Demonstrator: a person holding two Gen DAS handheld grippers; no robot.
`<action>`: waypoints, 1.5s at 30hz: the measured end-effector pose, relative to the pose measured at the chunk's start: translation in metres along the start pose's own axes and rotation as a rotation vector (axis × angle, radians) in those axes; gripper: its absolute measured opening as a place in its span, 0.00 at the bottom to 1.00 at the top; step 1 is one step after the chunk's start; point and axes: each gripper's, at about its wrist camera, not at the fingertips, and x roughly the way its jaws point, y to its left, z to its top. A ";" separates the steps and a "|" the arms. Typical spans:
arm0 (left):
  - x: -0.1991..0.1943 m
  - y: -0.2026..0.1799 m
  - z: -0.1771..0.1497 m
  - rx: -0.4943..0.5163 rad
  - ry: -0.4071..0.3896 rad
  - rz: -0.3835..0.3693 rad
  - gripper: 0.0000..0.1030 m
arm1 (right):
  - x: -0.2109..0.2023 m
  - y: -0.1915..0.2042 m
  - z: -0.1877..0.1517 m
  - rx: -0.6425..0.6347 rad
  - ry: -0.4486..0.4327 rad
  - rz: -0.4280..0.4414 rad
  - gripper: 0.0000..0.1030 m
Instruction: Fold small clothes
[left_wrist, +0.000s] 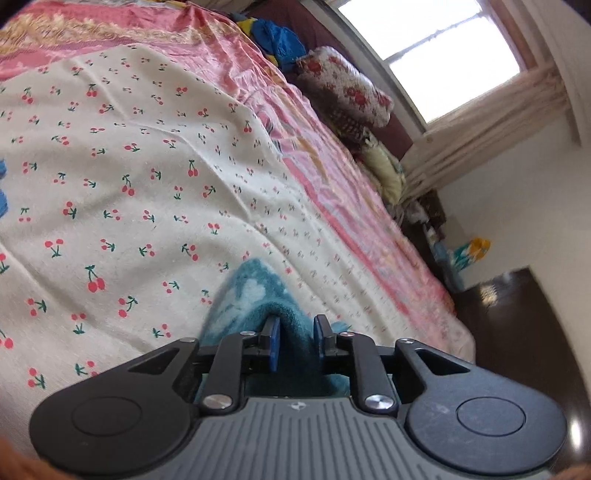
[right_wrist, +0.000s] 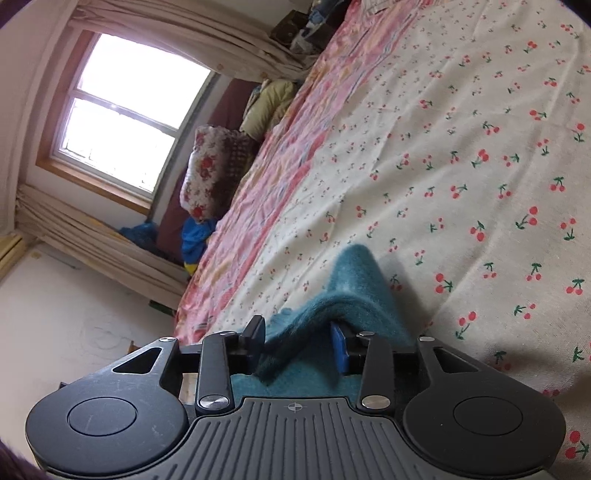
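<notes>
Teal garment (left_wrist: 255, 295), fuzzy knit with pale blotches, lies bunched at the near edge of the sheet (left_wrist: 147, 166), a ridge of it standing up between the fingers of both tools. Sheet is cream cotton, slightly creased, printed with small red cherries on green stems; it covers a pink satin-look bedspread (left_wrist: 229, 62), shiny and wrinkled, with gold and orange patterning.

Left gripper (left_wrist: 296, 341): black plastic linkage arms, blue flat pads, ribbed grey body. Jaws parted a little; a fold of teal cloth sits in the gap, against the left pad, with daylight at the right pad, so no squeeze.

Right gripper (right_wrist: 301, 343): same build. Jaws stand wider apart; the teal garment (right_wrist: 351, 291) drapes in a tent-shaped peak over the gap and slumps across the right pad, fleece nap visible. Pads do not pinch it.

Beyond the bed's far edge: rolled floral quilt (left_wrist: 343, 88), puffy, red roses on white; a blue and yellow cloth heap (left_wrist: 277, 37); pleated beige curtain (left_wrist: 491, 133) beside a bright window (left_wrist: 436, 48); dark glossy floor (left_wrist: 517, 314).
</notes>
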 end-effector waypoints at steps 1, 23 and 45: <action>-0.003 0.000 0.001 -0.009 -0.017 -0.002 0.26 | 0.000 0.001 0.000 -0.003 0.000 0.000 0.38; -0.005 -0.041 -0.062 0.509 -0.018 0.238 0.30 | 0.001 0.019 0.011 -0.125 -0.038 -0.055 0.53; -0.029 -0.036 -0.069 0.543 -0.065 0.349 0.18 | 0.005 0.027 -0.032 -0.534 -0.024 -0.394 0.50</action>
